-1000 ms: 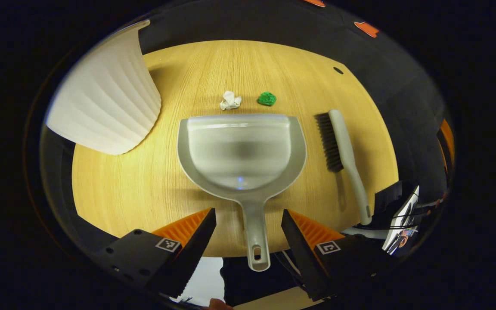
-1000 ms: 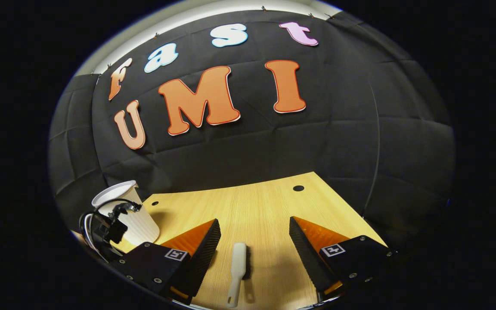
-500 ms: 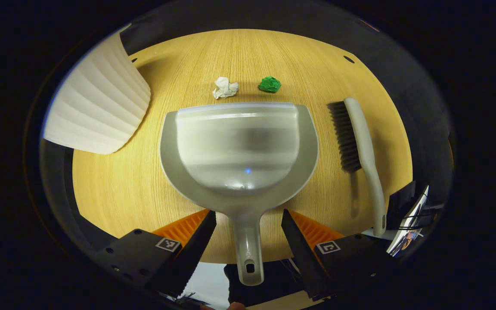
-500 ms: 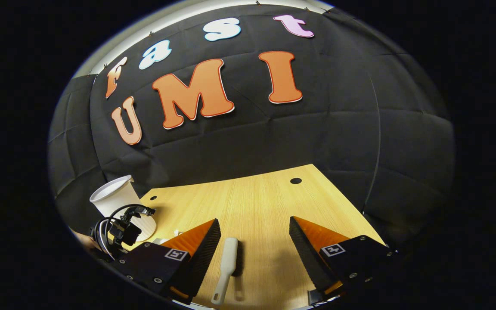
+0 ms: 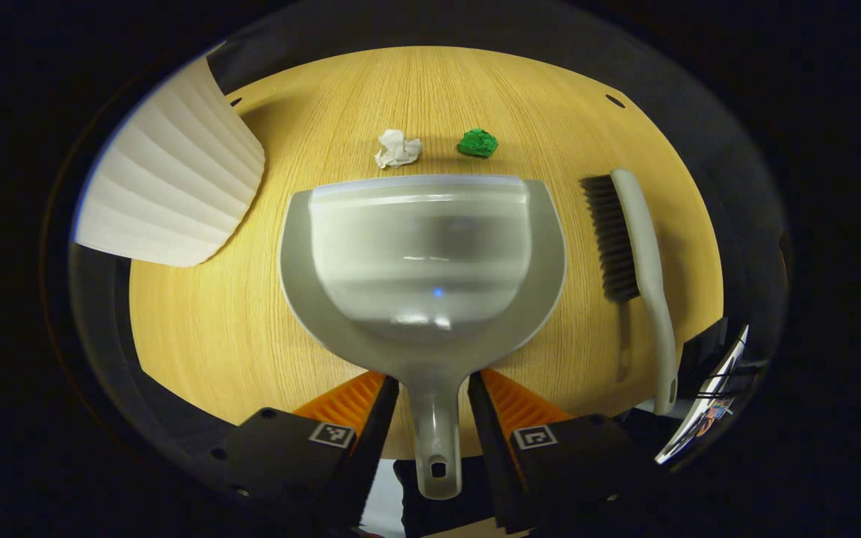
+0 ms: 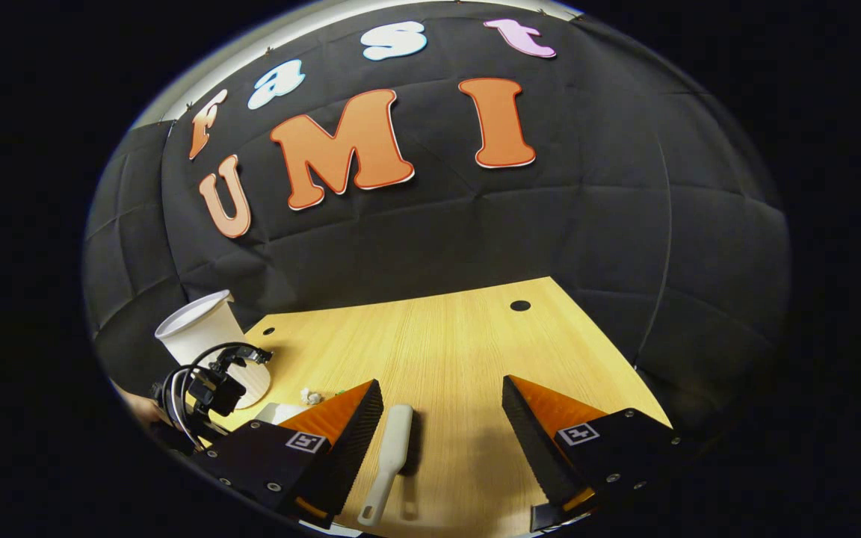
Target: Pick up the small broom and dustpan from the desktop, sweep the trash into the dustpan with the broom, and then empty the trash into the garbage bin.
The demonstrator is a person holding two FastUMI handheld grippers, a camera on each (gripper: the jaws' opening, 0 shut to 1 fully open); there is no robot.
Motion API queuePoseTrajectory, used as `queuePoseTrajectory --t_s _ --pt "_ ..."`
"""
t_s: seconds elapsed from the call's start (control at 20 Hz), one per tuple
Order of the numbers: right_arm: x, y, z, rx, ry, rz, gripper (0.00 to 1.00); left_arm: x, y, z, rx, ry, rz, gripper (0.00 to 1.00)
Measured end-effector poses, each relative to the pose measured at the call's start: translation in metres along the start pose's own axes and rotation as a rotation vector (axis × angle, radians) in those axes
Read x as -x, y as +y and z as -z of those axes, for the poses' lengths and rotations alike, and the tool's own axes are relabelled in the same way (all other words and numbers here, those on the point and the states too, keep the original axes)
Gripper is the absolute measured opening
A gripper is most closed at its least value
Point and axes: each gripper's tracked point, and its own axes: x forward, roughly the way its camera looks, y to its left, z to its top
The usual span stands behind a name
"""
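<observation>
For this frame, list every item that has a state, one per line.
dustpan: flat on the desktop, empty, handle between the left fingers.
broom: lying on the desktop, ungrasped.
white paper wad: on the desktop, unswept.
green wad: on the desktop, unswept.
garbage bin: upright, open-topped.
left hand-held gripper: narrowed around the dustpan handle; contact unclear.
right hand-held gripper: open above the broom.

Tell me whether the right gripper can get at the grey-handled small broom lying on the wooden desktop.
Probably yes: the right gripper is open, and the grey-handled small broom lies flat between its fingers on the wooden desktop, nothing over its handle.
</observation>
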Motion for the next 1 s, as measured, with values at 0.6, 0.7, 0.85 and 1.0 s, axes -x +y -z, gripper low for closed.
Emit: queuePoseTrajectory --t_s 0.6,0.7,0.85,1.0 --pt "-0.014 0.037 0.111 -0.014 0.492 -0.082 0.97 0.0 0.006 0.006 -0.037 -0.004 0.061 0.32" --pt "-0.016 0.049 0.139 0.003 0.595 -0.08 0.97 0.001 0.008 0.006 -0.048 -0.014 0.084 0.32" --pt "-0.03 0.058 0.174 0.023 0.724 -0.069 0.97 -0.002 0.015 0.005 -0.064 -0.03 0.117 0.32" --pt "-0.041 0.056 0.198 0.067 0.826 -0.018 0.98 -0.002 0.023 0.006 -0.078 -0.037 0.137 0.32"
